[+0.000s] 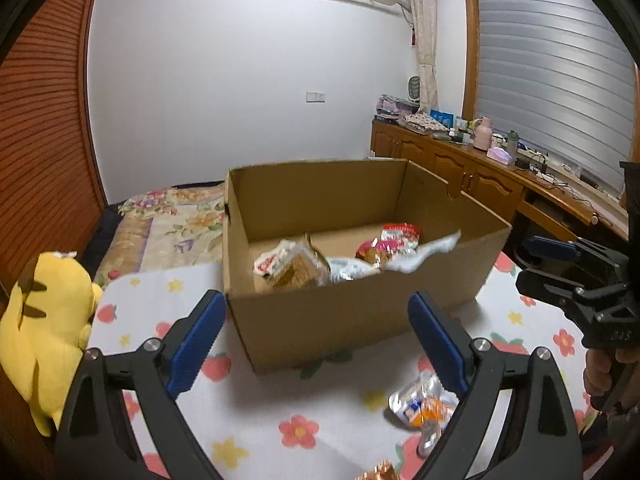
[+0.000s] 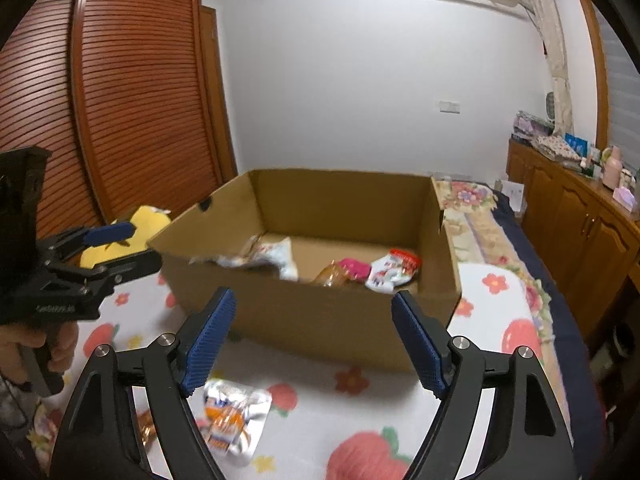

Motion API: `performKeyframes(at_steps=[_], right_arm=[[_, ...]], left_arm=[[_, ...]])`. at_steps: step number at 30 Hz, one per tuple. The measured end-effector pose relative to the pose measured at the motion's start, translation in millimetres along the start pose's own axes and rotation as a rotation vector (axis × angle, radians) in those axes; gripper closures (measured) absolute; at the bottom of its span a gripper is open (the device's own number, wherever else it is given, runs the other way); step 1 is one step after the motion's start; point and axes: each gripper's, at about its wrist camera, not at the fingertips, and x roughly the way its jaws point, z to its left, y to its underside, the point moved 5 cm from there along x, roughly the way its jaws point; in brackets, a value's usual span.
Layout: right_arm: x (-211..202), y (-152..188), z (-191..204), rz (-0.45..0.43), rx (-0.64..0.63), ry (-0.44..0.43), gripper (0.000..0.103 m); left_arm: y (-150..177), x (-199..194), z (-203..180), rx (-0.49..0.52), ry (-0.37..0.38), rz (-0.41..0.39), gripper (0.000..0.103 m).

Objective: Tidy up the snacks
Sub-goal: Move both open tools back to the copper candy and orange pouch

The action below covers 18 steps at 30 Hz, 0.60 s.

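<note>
An open cardboard box (image 1: 320, 320) stands on the flowered bedspread and holds several snack packets (image 1: 316, 266); it also shows in the right wrist view (image 2: 320, 320) with the packets (image 2: 384, 270) inside. A silver and orange snack packet (image 1: 422, 406) lies on the spread in front of the box, also in the right wrist view (image 2: 232, 416). A copper-coloured wrapper (image 1: 378, 472) lies at the near edge. My left gripper (image 1: 316, 344) is open and empty, just short of the box. My right gripper (image 2: 316, 340) is open and empty, also facing the box; it shows at the right of the left wrist view (image 1: 540, 264).
A yellow plush toy (image 1: 44, 328) lies left of the box by the slatted wooden wardrobe (image 2: 120, 100). A floral quilt (image 1: 172, 224) covers the bed behind. A wooden cabinet (image 1: 480, 176) with bottles and clutter runs along the window wall.
</note>
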Motion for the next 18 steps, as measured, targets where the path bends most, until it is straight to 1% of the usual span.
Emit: performKeyframes(at_steps=[4,8,12,15,18], right_arm=[[-7.7,18.9,12.8,0.012,-0.032,-0.002,0.021],[-3.3,38.7,23.4,0.06,-0.032,-0.037,0.021],[6.9,55.1,31.6,0.111,-0.038,-0.058,0.021],[14.8,65.1,39.3,0.144,-0.05,-0.065,0.021],[23.9,72.8,44.0,0.177,-0.053,-0.073,0.021]], left_arm=[[21.9,-8.6,4.2,-0.007,0.025,0.017,0.01],[43.2,-12.9,7.3,-0.002,0.006,0.053,0.01],[68.3,-16.0,9.7,-0.03,0.001,0.108,0.01],[86.2,-20.5,11.1,-0.054,0.0,0.129,0.01],[98.9,-22.8,9.2,-0.05,-0.015,0.144,0.01]])
